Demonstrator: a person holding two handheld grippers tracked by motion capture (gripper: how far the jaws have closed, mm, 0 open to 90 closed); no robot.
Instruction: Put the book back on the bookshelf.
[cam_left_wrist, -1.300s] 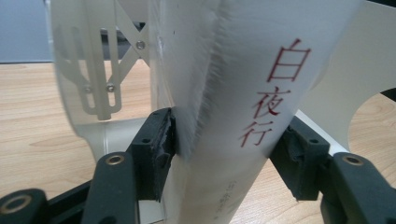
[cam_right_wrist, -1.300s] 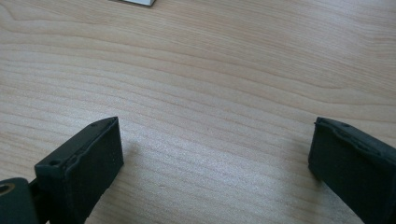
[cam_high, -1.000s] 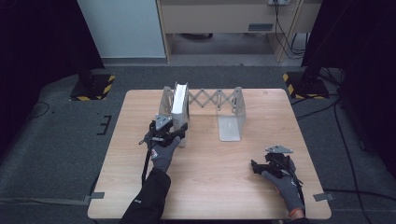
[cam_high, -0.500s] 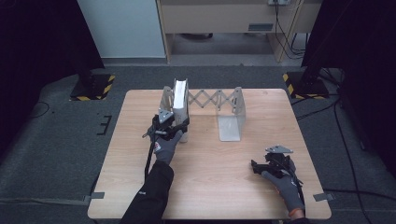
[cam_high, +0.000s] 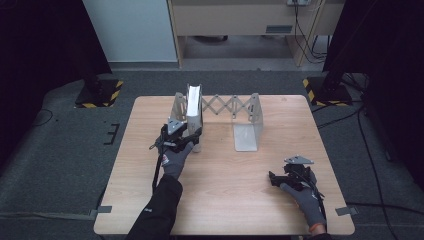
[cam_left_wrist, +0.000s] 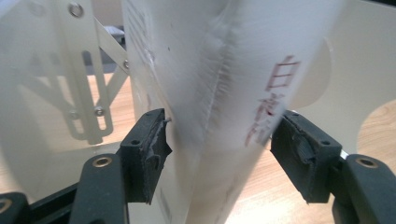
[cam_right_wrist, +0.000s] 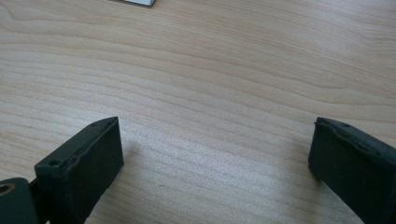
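Between left claw (cam_left_wrist: 219, 154) jaws: white book (cam_left_wrist: 224, 93), upright, in rack (cam_high: 250, 112).

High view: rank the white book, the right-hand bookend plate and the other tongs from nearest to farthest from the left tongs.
1. White book, standing in the rack right at the left tongs, between their jaws.
2. Right-hand bookend plate, mid-table, to the right.
3. Right tongs, near the table's front right corner.

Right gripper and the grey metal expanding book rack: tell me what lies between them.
Bare wooden tabletop only, in the high view, between the right gripper and the rack.
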